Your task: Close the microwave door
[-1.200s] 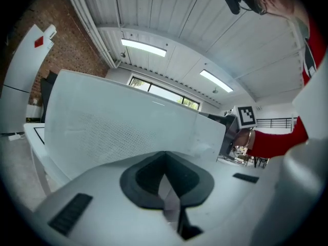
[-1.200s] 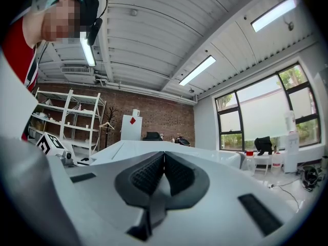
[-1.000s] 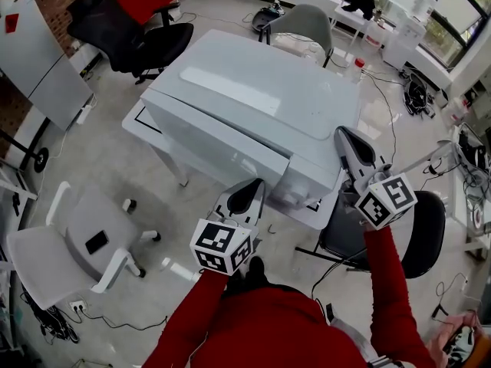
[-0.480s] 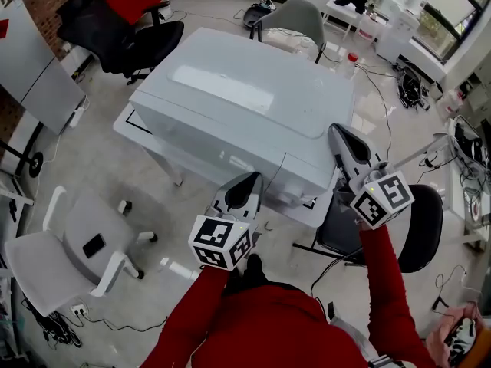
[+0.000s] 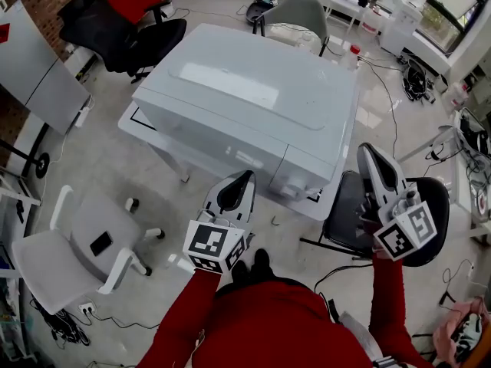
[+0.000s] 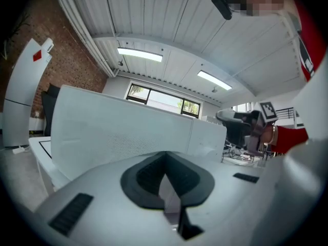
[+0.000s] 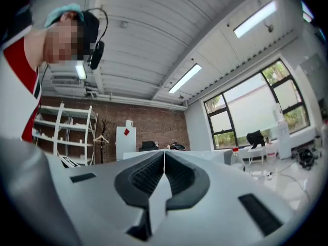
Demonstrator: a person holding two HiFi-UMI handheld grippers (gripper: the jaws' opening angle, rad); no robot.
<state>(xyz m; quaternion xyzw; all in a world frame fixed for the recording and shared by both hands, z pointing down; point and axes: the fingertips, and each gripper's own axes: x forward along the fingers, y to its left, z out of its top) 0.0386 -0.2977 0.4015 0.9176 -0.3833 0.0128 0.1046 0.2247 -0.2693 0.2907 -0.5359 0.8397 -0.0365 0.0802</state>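
Your left hand-held gripper (image 5: 245,178) & right hand-held gripper (image 5: 370,152): jaws pressed together (nothing btwn), both near microwave (image 5: 253,90), door flush.

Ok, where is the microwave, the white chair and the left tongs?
microwave (image 5: 253,90): head view, on its flat top.
white chair (image 5: 80,221): head view, on the seat.
left tongs (image 5: 247,176): head view, at the closed tips.
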